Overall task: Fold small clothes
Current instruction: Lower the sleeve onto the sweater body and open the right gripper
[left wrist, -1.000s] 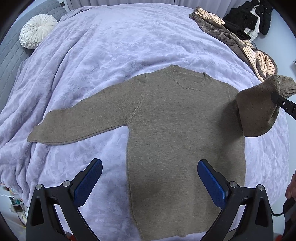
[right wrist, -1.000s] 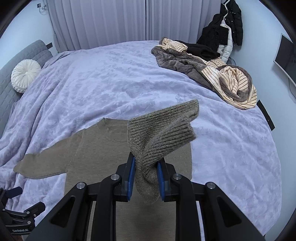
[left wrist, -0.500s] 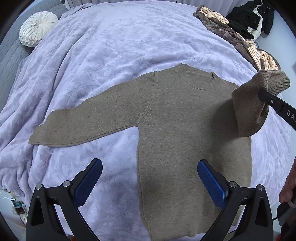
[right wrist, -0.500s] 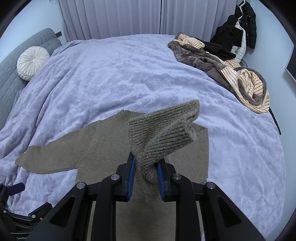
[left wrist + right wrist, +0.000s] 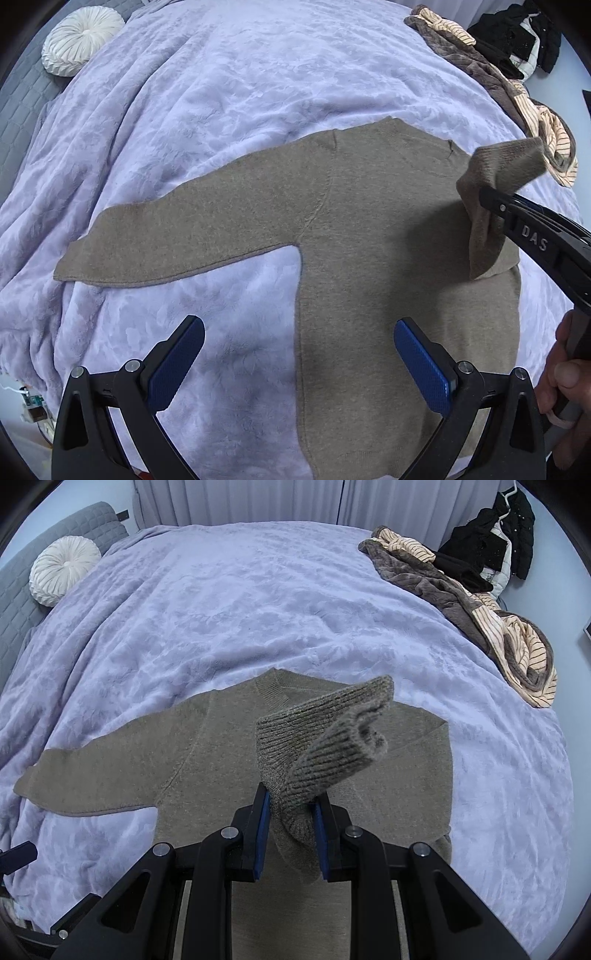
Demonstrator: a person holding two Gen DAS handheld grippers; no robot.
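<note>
On the bed (image 5: 229, 602), a brown sweater (image 5: 369, 258) lies flat, front down or up not determinable, neck toward the far side and hem toward the camera. It serves as the reference for all positions below.

Right gripper (image 5: 291, 834): jaws clamped on the ribbed cuff (image 5: 325, 734) of one sleeve. The cuff is held clear of the sweater body, above its right shoulder area, with the sleeve doubled back over the chest. In the left wrist view the same cuff (image 5: 498, 177) hangs from that gripper near the sweater's right edge. A hand (image 5: 565, 376) grips the tool's handle at the frame edge.

Left gripper (image 5: 299, 362): jaws wide apart, holding nothing, poised above the sweater's lower left side seam.

Other sleeve (image 5: 177, 240): fully extended to the left of the body, flat on the bed, not folded.

Assessment: folding is at an early stage. The first sleeve fold is in progress but not laid down. Outstanding, by judgement: setting that sleeve across the body, folding the left sleeve inward, then folding the body hem to neck.

Beyond the sweater's far right corner lies a pile of clothes (image 5: 480, 605), untouched; these likely await folding too. A round cushion (image 5: 62, 568) sits far left of the sweater.
</note>
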